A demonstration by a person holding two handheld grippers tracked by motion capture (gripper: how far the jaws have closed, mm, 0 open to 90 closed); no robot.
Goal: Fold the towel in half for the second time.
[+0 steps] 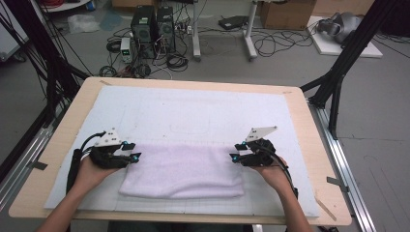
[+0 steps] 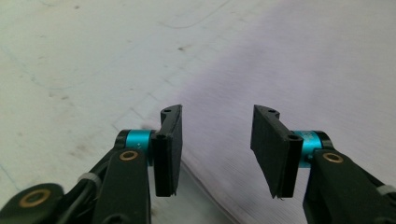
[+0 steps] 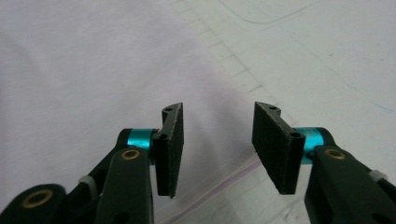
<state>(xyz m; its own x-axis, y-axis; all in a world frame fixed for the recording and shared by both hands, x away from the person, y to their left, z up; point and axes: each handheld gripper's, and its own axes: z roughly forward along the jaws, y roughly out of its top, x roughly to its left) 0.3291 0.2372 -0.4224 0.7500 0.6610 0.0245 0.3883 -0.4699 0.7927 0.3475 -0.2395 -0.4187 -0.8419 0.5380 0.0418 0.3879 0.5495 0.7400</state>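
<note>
A pale lilac towel [image 1: 183, 170] lies folded flat on the white mat [image 1: 193, 113], near the front of the table. My left gripper [image 1: 136, 155] is at the towel's far left corner, open, its jaws straddling the towel edge [image 2: 219, 154] with nothing pinched. At the far right corner my right gripper [image 1: 233, 157] is open too, the towel's edge [image 3: 219, 140] lying between and below its jaws. A hand holds each gripper from the near side.
The white mat covers most of the wooden table [image 1: 309, 130]. Black frame posts [image 1: 338, 72] stand at both sides of the table. Computer towers [image 1: 152, 24], cables and cardboard boxes sit on the floor beyond the far edge.
</note>
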